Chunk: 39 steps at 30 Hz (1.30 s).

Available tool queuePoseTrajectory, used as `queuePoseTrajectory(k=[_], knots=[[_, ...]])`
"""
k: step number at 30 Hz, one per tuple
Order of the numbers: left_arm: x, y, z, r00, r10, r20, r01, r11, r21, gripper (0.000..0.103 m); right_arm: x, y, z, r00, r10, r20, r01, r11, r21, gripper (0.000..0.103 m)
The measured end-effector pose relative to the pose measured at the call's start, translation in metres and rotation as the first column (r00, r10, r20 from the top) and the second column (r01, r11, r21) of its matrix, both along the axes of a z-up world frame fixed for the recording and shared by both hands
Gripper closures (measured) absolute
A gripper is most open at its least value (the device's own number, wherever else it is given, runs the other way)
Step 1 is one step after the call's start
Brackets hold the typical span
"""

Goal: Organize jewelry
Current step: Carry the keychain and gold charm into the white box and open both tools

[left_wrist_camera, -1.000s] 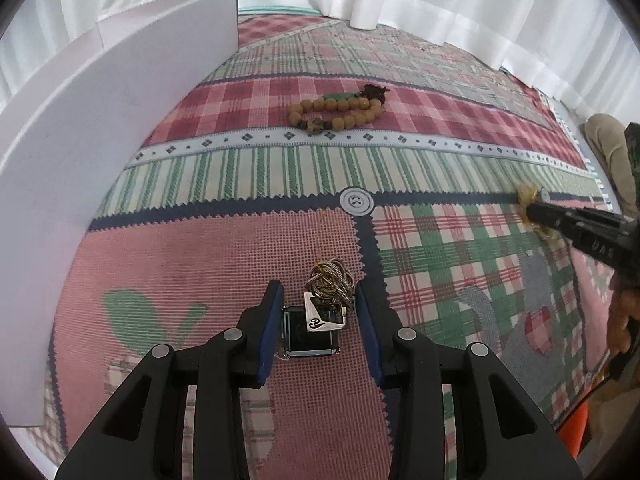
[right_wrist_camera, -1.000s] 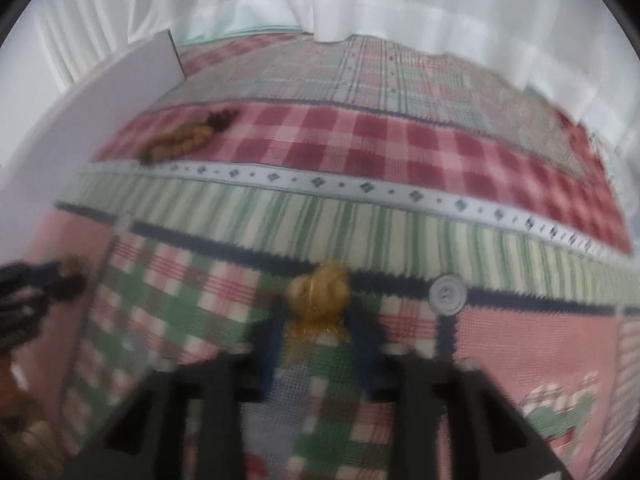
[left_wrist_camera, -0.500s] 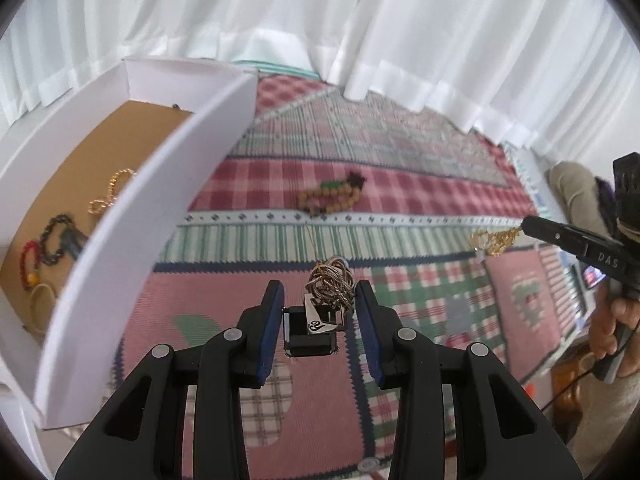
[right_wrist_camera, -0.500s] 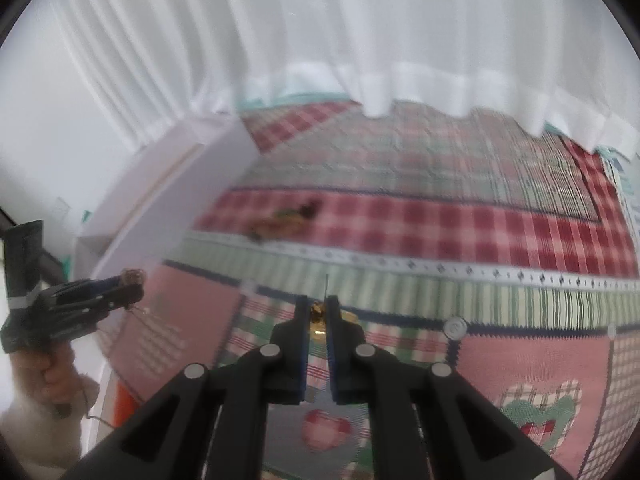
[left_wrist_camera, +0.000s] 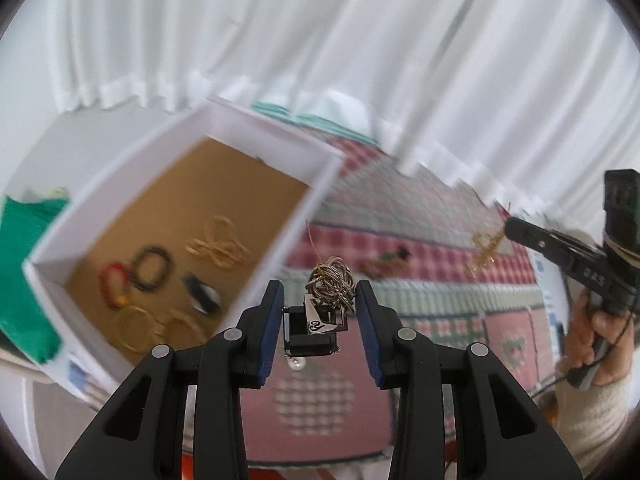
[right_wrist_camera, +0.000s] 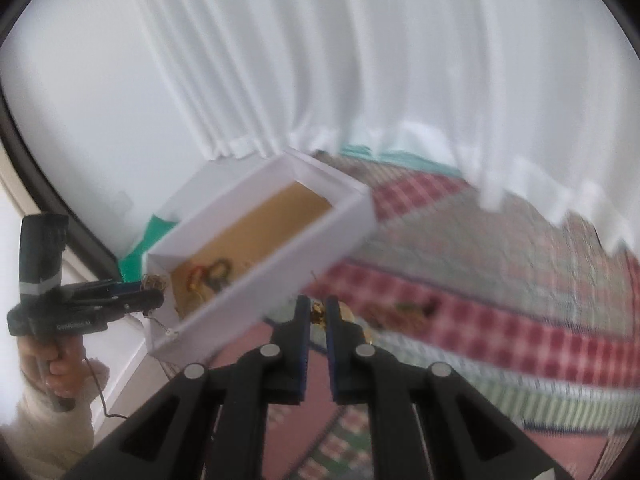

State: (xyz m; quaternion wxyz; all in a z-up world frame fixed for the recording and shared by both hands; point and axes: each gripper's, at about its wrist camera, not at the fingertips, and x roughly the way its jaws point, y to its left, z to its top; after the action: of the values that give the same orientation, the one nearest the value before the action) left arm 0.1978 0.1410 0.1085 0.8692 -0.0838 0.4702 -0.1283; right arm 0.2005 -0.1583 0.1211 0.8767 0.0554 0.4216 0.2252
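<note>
My left gripper [left_wrist_camera: 320, 304] is shut on a dark square pendant [left_wrist_camera: 312, 334] with a tangled silvery chain [left_wrist_camera: 331, 282] bunched above it, held in the air over the patchwork cloth. Left of it lies the white box [left_wrist_camera: 276, 240] with a brown floor and several bracelets and rings inside. My right gripper [right_wrist_camera: 318, 310] is shut on a small gold piece of jewelry [right_wrist_camera: 319, 314], held up just right of the box [right_wrist_camera: 280, 276]. The left wrist view shows that gripper [left_wrist_camera: 510, 226] at the right with the gold piece [left_wrist_camera: 486, 248] dangling. A wooden bead bracelet [left_wrist_camera: 384, 265] lies on the cloth.
White curtains hang close behind the table. A green cloth [left_wrist_camera: 24, 264] lies left of the box. The patchwork tablecloth [right_wrist_camera: 500, 344] spreads to the right. A person's hand [left_wrist_camera: 596, 328] grips the right tool, and another hand [right_wrist_camera: 52, 364] grips the left one.
Both grippers have risen off the cloth with their jewelry and swung left towards the white box, whose inside has come into view.
</note>
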Motion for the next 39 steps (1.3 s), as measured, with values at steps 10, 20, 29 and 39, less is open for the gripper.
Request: queuePoseTrajectory(k=[10, 20, 29, 39], knots=[[0.069, 0.093, -0.021, 0.978, 0.206, -0.021, -0.205, 0.978, 0.035, 0.066, 0.075, 0.125, 0.014, 0.989, 0.147, 0.009, -0.147, 0.988, 0.04, 0.095], [0.1, 0.147, -0.094, 0.946, 0.297, -0.128, -0.294, 0.955, 0.045, 0.066, 0.128, 0.204, -0.039, 0.975, 0.212, -0.06, -0.214, 0.976, -0.033, 0.095], [0.107, 0.152, -0.136, 0.926, 0.328, -0.186, -0.31, 0.943, 0.121, 0.061, 0.148, 0.226, -0.1, 0.963, 0.212, -0.165, -0.225, 0.972, -0.063, 0.092], [0.072, 0.116, -0.099, 0.951, 0.302, -0.063, -0.292, 0.947, 0.134, 0.024, 0.122, 0.178, -0.074, 0.99, 0.103, -0.092, -0.111, 0.99, -0.088, 0.052]])
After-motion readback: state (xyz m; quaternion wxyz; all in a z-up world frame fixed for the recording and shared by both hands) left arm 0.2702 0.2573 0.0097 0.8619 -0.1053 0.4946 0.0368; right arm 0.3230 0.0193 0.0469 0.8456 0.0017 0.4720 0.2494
